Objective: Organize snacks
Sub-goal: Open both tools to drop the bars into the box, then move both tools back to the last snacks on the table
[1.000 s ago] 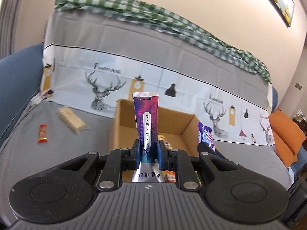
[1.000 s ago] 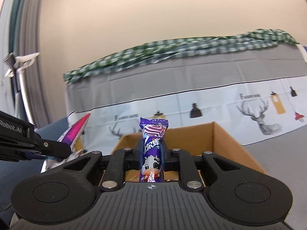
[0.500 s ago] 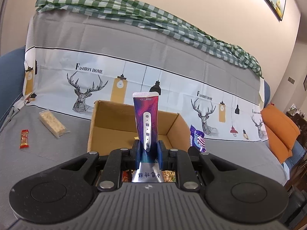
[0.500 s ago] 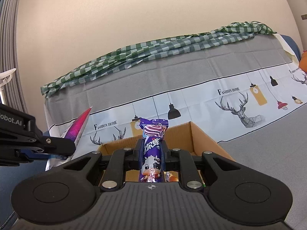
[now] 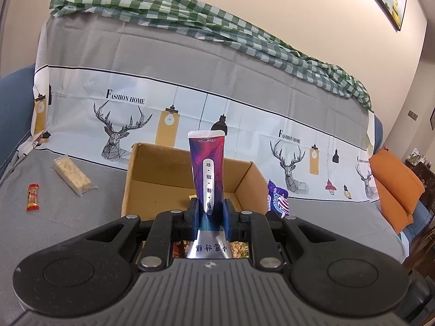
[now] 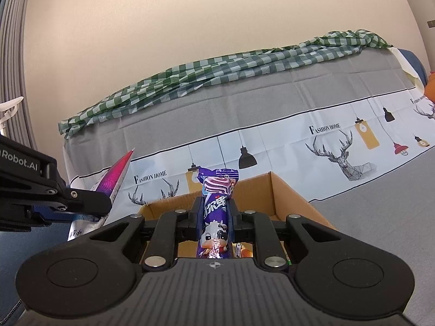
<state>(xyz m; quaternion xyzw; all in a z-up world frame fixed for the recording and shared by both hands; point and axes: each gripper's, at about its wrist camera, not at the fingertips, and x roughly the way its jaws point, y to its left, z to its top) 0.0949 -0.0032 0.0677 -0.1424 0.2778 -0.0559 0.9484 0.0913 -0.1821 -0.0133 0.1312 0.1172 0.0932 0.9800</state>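
My left gripper [image 5: 209, 214] is shut on a purple and magenta snack pouch [image 5: 208, 174] that stands upright between its blue pads, above the near part of an open cardboard box [image 5: 136, 176]. My right gripper [image 6: 216, 217] is shut on a purple candy wrapper with a cow picture [image 6: 216, 203], held over the same cardboard box [image 6: 288, 193]. In the right wrist view the left gripper [image 6: 106, 206] shows at the left with the pouch [image 6: 114, 176]. The purple wrapper [image 5: 277, 199] shows to the right in the left wrist view. Snacks lie inside the box.
On the grey sofa cover left of the box lie a pale cereal bar [image 5: 72, 175] and a small red candy [image 5: 33, 197]. A green checked cloth [image 5: 217, 24] drapes the sofa back. An orange cushion [image 5: 397, 187] sits at the right.
The left wrist view has swung left to right: the box, cereal bar and red candy have shifted in the frame. Both grippers still hold their snacks over the box.
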